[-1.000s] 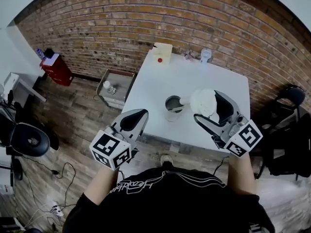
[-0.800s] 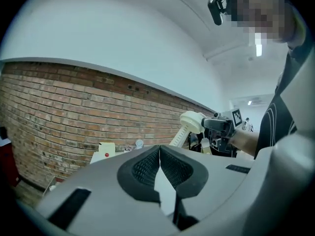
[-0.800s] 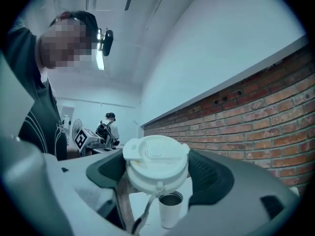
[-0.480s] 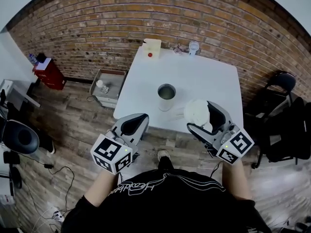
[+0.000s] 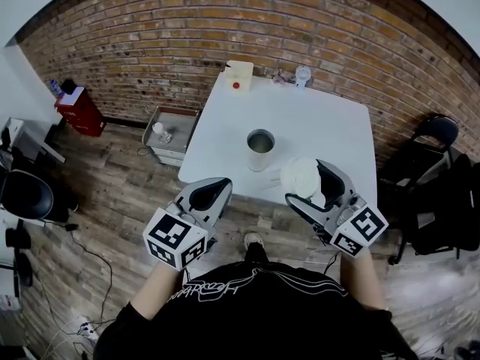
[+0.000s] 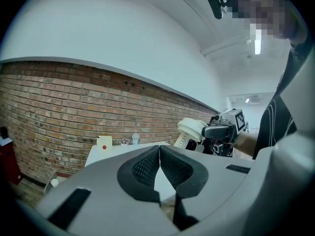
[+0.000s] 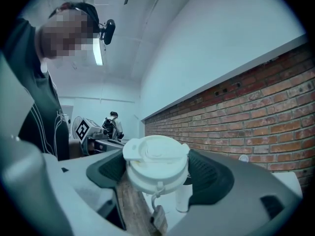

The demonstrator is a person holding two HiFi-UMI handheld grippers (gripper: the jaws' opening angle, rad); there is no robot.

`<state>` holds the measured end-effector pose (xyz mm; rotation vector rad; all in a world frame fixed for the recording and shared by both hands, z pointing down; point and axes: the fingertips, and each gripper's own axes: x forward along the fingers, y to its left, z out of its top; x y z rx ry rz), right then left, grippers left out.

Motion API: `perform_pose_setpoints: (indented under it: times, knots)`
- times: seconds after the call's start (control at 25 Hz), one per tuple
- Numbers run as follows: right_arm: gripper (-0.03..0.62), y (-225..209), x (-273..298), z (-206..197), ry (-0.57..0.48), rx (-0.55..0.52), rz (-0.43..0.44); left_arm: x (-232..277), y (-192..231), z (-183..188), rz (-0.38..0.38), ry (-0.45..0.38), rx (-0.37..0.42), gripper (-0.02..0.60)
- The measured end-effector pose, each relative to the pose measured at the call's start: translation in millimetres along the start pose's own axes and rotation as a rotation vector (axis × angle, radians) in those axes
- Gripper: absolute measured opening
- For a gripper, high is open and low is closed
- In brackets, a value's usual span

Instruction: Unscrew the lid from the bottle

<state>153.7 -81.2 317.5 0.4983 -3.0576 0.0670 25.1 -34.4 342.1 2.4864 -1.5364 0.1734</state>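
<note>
While the right gripper [image 5: 304,180] pinches the lid [image 5: 301,175] across its width, the bottle [image 5: 259,148] stands upright and open-mouthed on the white table [image 5: 322,118]. Lid and bottle are apart, with the lid held just right of the bottle, over the table's near side.

Bottle: plain cylinder, brushed-metal look, dark inside; contents cannot be made out.

Lid: white plastic, round and domed, with a flat tab on top. Right gripper view shows a thin loop dangling under the lid [image 7: 155,159]. Textured dark pads grip both flanks, their faces mostly covered by it. Left gripper view shows a ribbed skirt on the lid [image 6: 192,130].

Left gripper [image 5: 217,186]: jaws pressed together, mesh-patterned pads meeting tip to tip, nothing between them. Its grey body blocks most of the table in its own view.

Far edge: cream box with red dot [image 5: 238,75]. The small pale object [image 5: 302,73] beside it is too small to name.
</note>
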Motion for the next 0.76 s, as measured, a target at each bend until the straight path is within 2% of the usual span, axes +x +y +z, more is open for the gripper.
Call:
perform_pose_setpoints:
  times: [0.76]
  knots:
    - [0.39,-36,19,0,-0.002,0.017,0.016,26,22,-7,0.004,0.053,-0.009,0.031]
